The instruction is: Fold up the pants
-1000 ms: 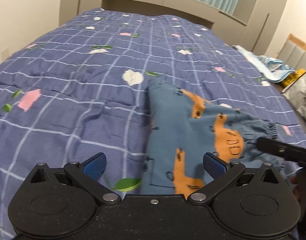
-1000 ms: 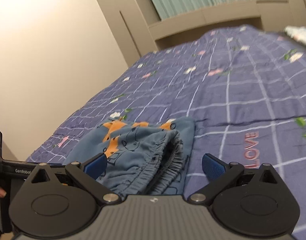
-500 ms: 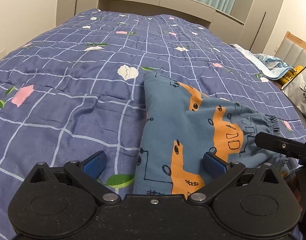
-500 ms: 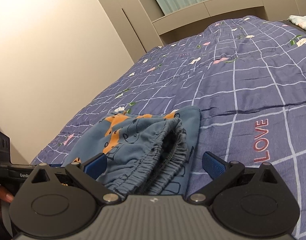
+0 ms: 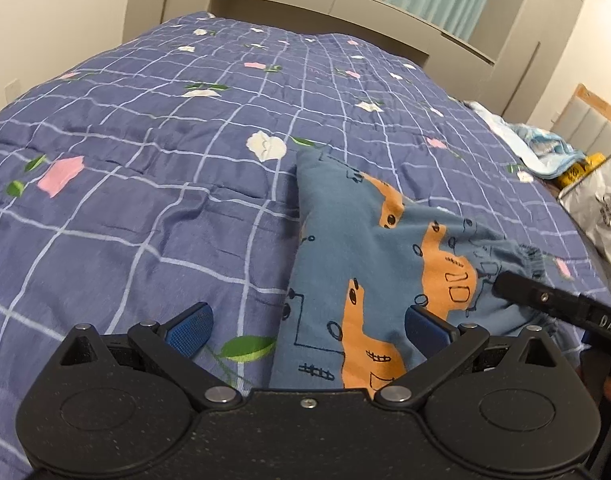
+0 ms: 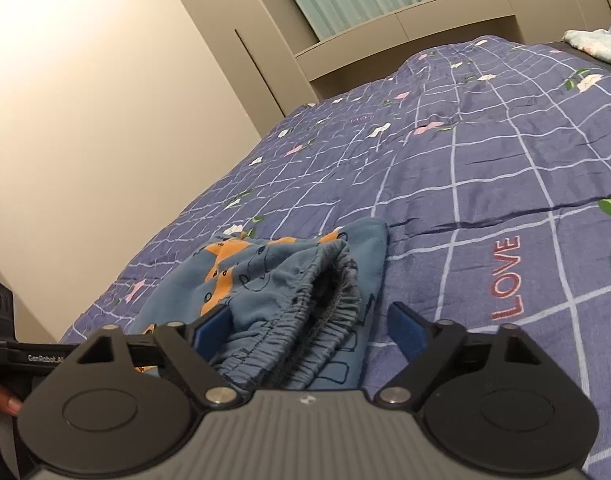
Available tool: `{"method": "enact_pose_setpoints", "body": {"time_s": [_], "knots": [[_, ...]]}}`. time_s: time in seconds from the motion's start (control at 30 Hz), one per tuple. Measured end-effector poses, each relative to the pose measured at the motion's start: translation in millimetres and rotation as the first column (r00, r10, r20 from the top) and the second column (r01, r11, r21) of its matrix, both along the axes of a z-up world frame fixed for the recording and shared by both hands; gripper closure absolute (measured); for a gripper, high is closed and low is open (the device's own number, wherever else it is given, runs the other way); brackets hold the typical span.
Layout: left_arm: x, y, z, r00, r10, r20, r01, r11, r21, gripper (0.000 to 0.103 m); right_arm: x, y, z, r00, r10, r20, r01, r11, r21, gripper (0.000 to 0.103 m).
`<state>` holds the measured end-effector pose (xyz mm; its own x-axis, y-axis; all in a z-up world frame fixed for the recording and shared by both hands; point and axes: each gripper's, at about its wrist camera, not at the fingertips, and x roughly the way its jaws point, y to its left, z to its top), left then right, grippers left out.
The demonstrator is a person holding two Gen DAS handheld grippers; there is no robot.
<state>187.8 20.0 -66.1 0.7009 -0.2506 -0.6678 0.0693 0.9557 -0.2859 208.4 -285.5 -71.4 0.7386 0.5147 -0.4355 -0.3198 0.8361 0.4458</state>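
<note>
on the left we hold the left hand-held gripper [image 5: 307,322] low over the bed [image 5: 145,208], its blue pads spread wide and closed on nothing; the left pad hangs above the purple checked quilt and the right pad above the near edge of the pants [image 5: 369,248]. the pants, blue with orange animal prints, lie in a folded heap on the quilt toward the near right part of the bed, one corner pointing at a white flower in the pattern. to their right our right hand-held gripper [image 6: 301,326] has its jaws still apart but just now closing in, with the gathered elastic waistband [image 6: 305,312] bunched between the pads; the left pad is at the cloth, the right pad stands clear of it. further right the quilt shows the red word love [image 6: 507,278], and pale folded cloth [image 6: 597,42] lies at the far edge.
</note>
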Motion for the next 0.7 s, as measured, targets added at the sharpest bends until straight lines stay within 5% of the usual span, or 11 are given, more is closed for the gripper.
{"method": "enact_pose_setpoints", "body": {"time_s": [0.2, 0.33, 0.47, 0.57, 0.7], "knots": [[-5, 4, 3, 1.0, -0.001, -0.013, 0.0, 0.999, -0.044, 0.03, -4, 0, 1, 1.0, 0.002, 0.006, -0.002, 1.0, 0.008, 0.037], [-4, -2, 3, 0.999, -0.021, -0.044, 0.018, 0.998, -0.063, 0.057, -10, 1, 3, 1.0, -0.017, 0.006, 0.017, 1.0, 0.012, 0.044], [-3, -8, 8, 0.999, -0.015, -0.04, 0.014, 0.999, -0.031, 0.076, -17, 8, 9, 0.999, -0.037, 0.024, 0.038, 0.999, -0.021, 0.057], [-4, -6, 12, 0.999, -0.008, -0.037, 0.006, 0.999, -0.042, 0.081, -21, 16, 16, 0.998, -0.043, 0.043, 0.046, 0.997, -0.058, 0.071], [-6, -10, 25, 1.0, -0.015, -0.003, 0.015, 1.0, -0.012, 0.085, -28, 32, 30, 0.994, -0.046, 0.095, 0.059, 0.987, -0.147, 0.077]]}}
